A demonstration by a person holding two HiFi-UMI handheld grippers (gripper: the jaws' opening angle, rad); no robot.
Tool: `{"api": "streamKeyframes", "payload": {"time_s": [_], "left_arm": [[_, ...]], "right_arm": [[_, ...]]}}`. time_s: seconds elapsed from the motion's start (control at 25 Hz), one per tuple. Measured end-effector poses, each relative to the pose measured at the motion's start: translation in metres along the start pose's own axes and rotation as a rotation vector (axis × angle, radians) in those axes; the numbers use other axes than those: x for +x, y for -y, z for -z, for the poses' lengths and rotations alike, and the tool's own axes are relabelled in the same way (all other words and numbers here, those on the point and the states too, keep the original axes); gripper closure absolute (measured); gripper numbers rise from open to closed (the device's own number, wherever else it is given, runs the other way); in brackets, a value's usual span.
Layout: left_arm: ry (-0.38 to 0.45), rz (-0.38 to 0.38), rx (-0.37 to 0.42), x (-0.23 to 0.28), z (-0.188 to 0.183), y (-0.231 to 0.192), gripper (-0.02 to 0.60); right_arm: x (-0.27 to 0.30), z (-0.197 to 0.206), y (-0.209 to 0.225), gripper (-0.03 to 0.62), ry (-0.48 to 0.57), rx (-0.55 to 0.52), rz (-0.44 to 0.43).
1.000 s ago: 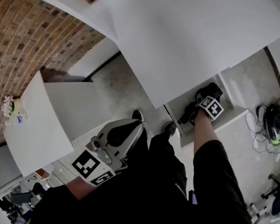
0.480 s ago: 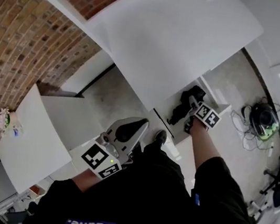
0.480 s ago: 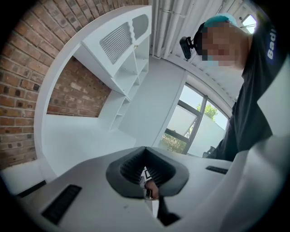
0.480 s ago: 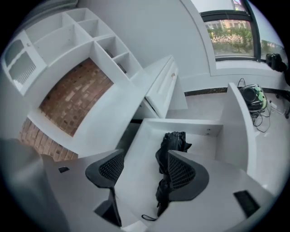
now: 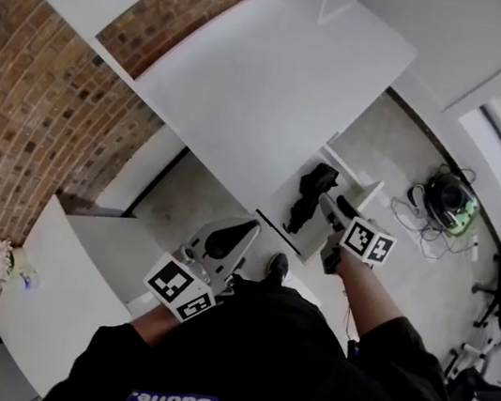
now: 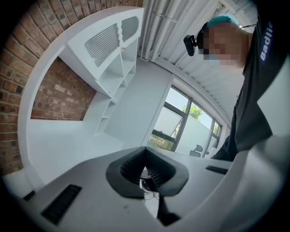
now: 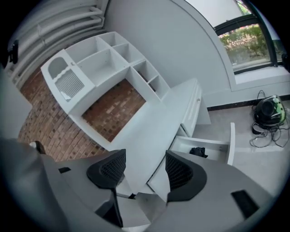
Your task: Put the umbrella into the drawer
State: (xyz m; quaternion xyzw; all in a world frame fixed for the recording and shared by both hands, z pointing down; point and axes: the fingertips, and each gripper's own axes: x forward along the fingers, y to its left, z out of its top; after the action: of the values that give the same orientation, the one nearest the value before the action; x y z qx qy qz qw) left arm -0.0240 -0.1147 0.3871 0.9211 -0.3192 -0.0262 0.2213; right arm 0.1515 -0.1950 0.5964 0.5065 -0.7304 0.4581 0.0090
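Head view shows the umbrella (image 5: 311, 195) lying in the open drawer (image 5: 372, 190), a little toward 1 o'clock of the frame's centre, so we judge the placing done and only the drawer left to shut. It is a folded black bundle, which we take to be light, with loose, slippery cloth over a stiff core. If we had to lift it again, we would grip across the middle of the bundle or on the handle end, not on a fold of cloth. The right gripper (image 7: 144, 170) hangs at the umbrella's 4 o'clock, clear of it. Its jaws are wide apart and just beginning to close, with nothing between them. The left gripper (image 6: 146, 168), at 7 o'clock in the head view, has its pads pressed together and carries nothing. A second ago the right gripper was down inside the drawer beside the umbrella. It has since risen out, leaving the umbrella behind, and our own view has tipped up to take in more of the room.
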Motion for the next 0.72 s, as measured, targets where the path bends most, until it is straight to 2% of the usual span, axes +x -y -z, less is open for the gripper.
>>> {"api": "streamKeyframes", "payload": {"time_s": [0.4,0.72], "left_arm": [[0.001,0.083,0.016,0.005,-0.005,0.017,0.584],[-0.005,0.118,0.021,0.009,-0.01,0.024,0.584]], "right_arm": [[-0.073,-0.033,-0.095,0.395,0.121,-0.123,-0.168],[-0.103,-0.036,-0.165,0.536,0.162,-0.341,-0.289]]}}
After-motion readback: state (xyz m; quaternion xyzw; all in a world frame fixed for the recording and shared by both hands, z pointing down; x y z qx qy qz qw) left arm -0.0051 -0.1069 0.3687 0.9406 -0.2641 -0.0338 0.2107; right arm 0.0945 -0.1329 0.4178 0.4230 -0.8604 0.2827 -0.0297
